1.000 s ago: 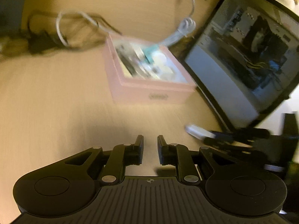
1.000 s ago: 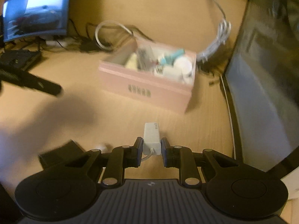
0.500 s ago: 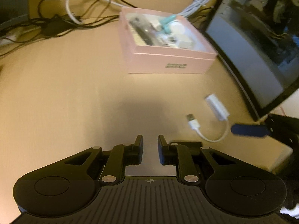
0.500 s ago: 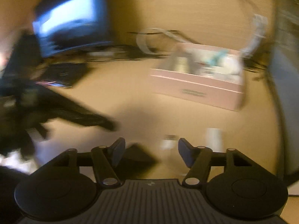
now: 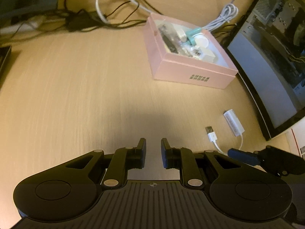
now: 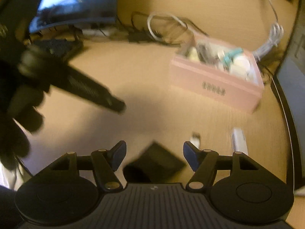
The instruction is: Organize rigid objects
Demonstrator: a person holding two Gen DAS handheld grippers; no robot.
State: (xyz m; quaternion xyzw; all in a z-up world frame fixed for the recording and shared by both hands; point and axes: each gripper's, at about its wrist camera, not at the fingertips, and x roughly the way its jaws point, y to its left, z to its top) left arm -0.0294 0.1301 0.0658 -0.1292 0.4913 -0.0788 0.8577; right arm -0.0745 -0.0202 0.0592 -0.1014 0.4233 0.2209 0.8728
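Our right gripper (image 6: 154, 157) has just been opening and stands wide, empty, over a dark flat object (image 6: 155, 164). The white USB adapter (image 5: 233, 122) lies on the bench (image 5: 76, 95) near the pink box (image 5: 187, 52). Our left gripper (image 5: 153, 153) stands narrowly parted, empty. We should centre the fingers before closing.

text: none legible | pink box (image 5: 192, 72) front print: too blurred

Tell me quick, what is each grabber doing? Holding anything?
Left gripper: open a little, nothing between its fingers.
Right gripper: open wide and empty; it has just been opening, and the white adapter lies on the desk.
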